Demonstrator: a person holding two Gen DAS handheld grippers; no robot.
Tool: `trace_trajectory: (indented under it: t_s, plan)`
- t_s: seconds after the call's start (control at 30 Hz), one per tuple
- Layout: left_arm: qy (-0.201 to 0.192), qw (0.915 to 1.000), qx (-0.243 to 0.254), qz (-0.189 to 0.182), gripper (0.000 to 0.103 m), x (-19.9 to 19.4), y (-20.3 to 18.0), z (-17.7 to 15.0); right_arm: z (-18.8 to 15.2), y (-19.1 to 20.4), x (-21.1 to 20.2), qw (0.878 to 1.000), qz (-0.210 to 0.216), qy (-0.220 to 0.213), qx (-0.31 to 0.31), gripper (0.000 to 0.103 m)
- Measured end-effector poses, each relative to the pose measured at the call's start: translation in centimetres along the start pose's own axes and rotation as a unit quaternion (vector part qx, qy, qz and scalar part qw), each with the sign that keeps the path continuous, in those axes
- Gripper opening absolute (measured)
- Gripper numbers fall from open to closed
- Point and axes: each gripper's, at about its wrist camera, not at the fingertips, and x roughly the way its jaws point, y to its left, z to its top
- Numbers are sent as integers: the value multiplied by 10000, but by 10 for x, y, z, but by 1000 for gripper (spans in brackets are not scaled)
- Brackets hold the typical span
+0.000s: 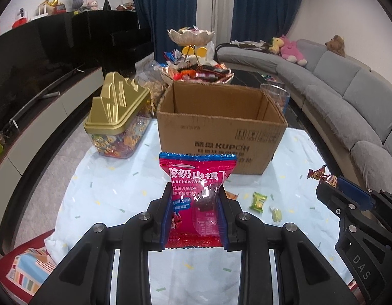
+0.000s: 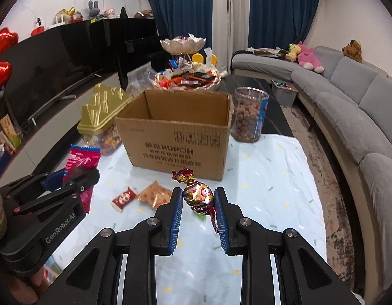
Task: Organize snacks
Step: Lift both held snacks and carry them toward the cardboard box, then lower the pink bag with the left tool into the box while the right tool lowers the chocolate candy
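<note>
At centre frame of the left wrist view, the left tongs [image 1: 194, 203] clamp an upright red-pink hawthorn snack packet [image 1: 197, 178] before the open brown cardboard box [image 1: 218, 127]. The right tongs [image 2: 199, 200] pinch a foil-wrapped round chocolate candy [image 2: 198, 194] above the pale-cloth counter [image 2: 272, 178], box [image 2: 178, 139] just beyond.

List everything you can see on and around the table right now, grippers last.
cardboard box: 1, brown, open, mid-table
red snack packet: 1, in left gripper
foil candy: 1, red-gold, in right gripper
gold-lid jar: 1, left of box
clear canister: 1, brown balls, right of box
tiered snack dish: 1, behind box
red mini bar: 1, on cloth
orange packet: 1, beside it
green candies: 2, on cloth
sofa: 1, grey, right
left gripper: shut
right gripper: shut
</note>
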Motion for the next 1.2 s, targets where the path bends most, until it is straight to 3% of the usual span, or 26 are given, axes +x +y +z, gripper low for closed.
trace_trajectory:
  t_s: [0.57,1.2]
  plan:
    - [-366,9993,-50,-64,30,-12,17,39,39,18,-12,9994,-86,-328,36,27]
    - [-522,9985,26,-161,30,-4,19,78,79,18,-6,9981,-182,-564,168,27]
